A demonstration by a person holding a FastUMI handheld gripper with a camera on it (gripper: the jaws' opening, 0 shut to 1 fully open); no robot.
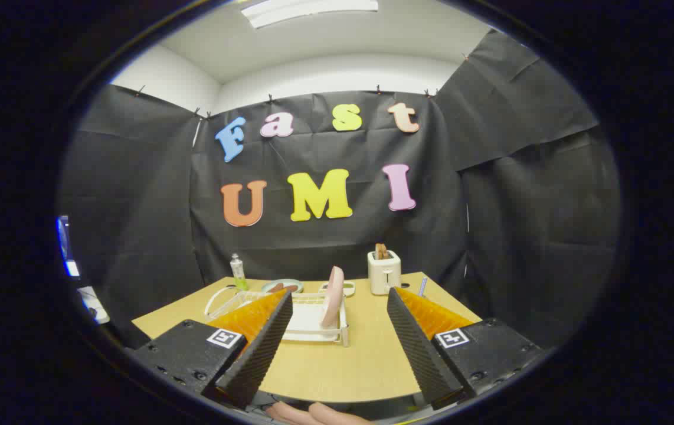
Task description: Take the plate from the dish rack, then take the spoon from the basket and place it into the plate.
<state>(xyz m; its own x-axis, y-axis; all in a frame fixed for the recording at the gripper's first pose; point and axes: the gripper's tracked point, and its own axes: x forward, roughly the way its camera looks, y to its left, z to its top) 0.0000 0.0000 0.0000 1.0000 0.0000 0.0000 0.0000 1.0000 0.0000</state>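
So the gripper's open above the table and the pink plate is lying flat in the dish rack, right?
Not quite. In the gripper view the gripper is open above the table, but the pink plate stands upright on its edge in the dish rack, beyond the fingers.

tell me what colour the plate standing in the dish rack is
Pale pink, best seen in the gripper view: the plate stands on edge in the dish rack, beyond the open gripper.

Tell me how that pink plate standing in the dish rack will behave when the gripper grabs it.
The pink plate stands on edge in the white dish rack, so a nudge could tip it sideways. It looks rigid and smooth, probably slippery at the thin rim. The gripper is open, fingers well short of it.
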